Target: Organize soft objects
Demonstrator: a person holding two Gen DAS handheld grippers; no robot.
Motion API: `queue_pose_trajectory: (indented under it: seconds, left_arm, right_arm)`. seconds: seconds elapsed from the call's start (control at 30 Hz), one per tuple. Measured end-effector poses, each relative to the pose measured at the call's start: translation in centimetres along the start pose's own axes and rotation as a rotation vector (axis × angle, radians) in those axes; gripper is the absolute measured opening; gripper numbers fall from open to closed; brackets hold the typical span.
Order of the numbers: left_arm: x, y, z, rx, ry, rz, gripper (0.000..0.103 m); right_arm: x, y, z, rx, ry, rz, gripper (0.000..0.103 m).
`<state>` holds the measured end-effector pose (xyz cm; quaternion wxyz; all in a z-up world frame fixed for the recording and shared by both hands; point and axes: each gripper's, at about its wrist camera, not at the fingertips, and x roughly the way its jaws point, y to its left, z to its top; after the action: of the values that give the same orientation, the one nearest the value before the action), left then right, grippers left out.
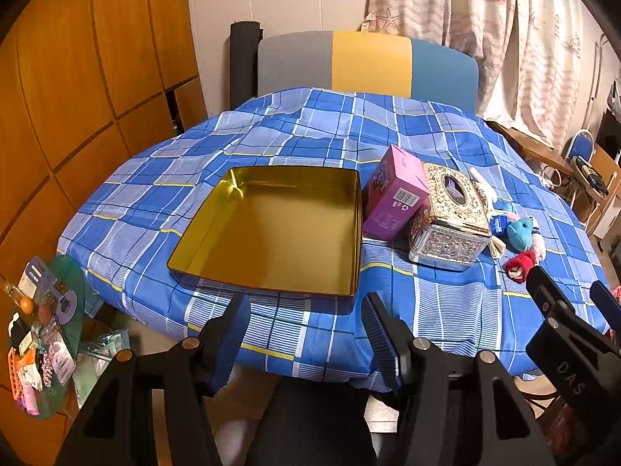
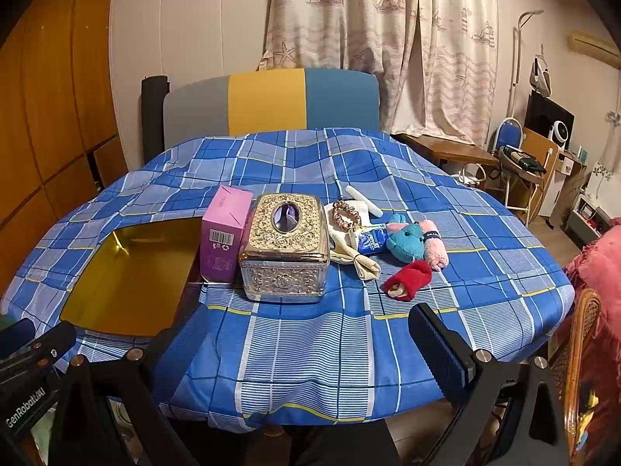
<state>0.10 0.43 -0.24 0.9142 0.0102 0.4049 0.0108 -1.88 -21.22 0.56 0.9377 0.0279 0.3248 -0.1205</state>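
Several soft things lie in a cluster at the table's right: a blue plush point(image 2: 405, 242), a red plush point(image 2: 409, 279), a pink rolled towel point(image 2: 434, 244), a brown scrunchie point(image 2: 345, 213) and a cream cloth point(image 2: 355, 256). The blue plush point(image 1: 522, 233) and red plush point(image 1: 522, 264) also show in the left wrist view. An empty gold tin point(image 1: 279, 240) sits open at centre left, also seen as the tin point(image 2: 128, 283). My left gripper point(image 1: 306, 334) hangs open before the tin's near edge. My right gripper point(image 2: 306, 349) is open over the front of the table, short of the toys.
A pink box point(image 2: 225, 233) and an ornate tissue box point(image 2: 285, 248) stand between tin and toys on the blue checked cloth point(image 2: 485, 272). A chair point(image 1: 368, 62) is behind the table. A cluttered glass side table point(image 1: 42, 334) is at the left, a wicker chair point(image 2: 582, 349) at the right.
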Motion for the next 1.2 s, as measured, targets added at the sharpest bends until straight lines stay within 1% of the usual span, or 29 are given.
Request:
queue_pose_trajectory:
  seconds: [1.2]
  left_arm:
    - [0.6,-0.41,-0.16,0.011,0.016,0.021,0.06]
  right_arm:
    - [0.0,-0.1,-0.16,0.003,0.021,-0.005,0.103]
